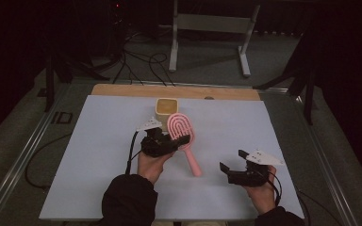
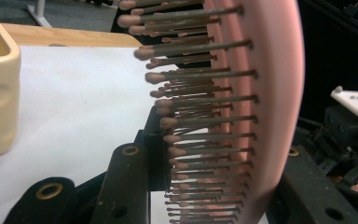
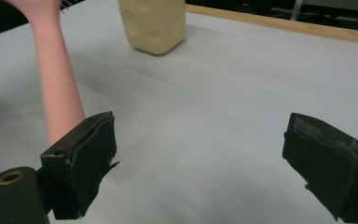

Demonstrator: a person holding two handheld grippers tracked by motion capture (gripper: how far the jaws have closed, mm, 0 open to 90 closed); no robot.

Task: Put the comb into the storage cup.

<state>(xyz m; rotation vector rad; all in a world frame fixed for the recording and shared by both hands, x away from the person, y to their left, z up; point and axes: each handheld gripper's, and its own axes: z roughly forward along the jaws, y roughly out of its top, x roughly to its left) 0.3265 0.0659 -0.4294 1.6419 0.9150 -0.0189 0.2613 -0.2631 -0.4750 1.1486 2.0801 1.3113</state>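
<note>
My left fingers (image 1: 181,140) clamp the pink plastic hairbrush (image 1: 181,127) mid-frame; its handle slants down-right toward my released right fingers (image 1: 233,160).

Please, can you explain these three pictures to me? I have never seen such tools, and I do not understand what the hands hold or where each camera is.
A person sits at a table and holds a hand tool with two black jaws in each hand. One camera looks down from above; the other two ride on the tools and look along their jaws. The left gripper is closed on the head of a pink hairbrush, whose bristles show close up in the left gripper view. The right gripper is open and holds nothing. A cream cup stands behind the brush.
</note>
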